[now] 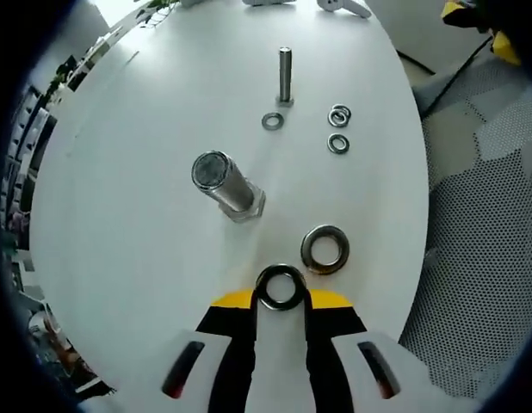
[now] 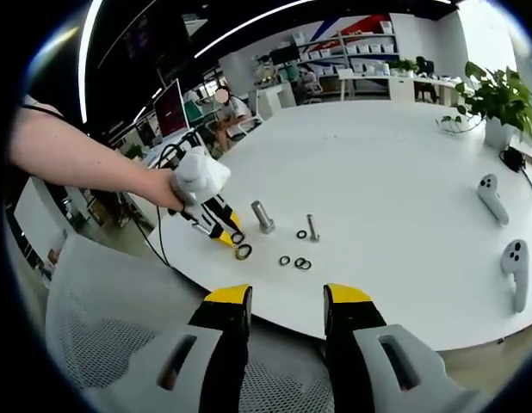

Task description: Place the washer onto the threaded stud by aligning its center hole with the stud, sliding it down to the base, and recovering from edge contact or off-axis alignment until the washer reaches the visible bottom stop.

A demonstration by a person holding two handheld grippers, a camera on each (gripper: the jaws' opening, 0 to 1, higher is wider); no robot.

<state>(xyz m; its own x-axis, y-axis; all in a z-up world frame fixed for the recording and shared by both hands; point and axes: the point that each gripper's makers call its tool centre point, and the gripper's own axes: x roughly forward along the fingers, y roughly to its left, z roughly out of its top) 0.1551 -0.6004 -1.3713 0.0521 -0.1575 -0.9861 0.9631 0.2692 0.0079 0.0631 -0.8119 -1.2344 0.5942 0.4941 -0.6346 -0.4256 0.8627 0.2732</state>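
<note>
My left gripper (image 1: 280,298) is shut on a large steel washer (image 1: 281,270), pinched edge-on between the yellow tips just above the white table (image 1: 145,172). The thick threaded stud (image 1: 227,183) stands upright on its hex base, ahead and a little left of the held washer, apart from it. A second large washer (image 1: 325,249) lies flat to the right of the tips. In the right gripper view a hand holds the left gripper (image 2: 216,219) beside the stud (image 2: 262,216). My right gripper (image 2: 287,299) hangs open and empty off the table's near edge.
A thin bolt (image 1: 285,76) stands farther back with three small washers (image 1: 338,143) around it. Two white controllers (image 2: 491,196) lie at the table's right, near a potted plant (image 2: 498,99). A mesh chair (image 2: 102,301) sits below the table edge. People sit at desks behind.
</note>
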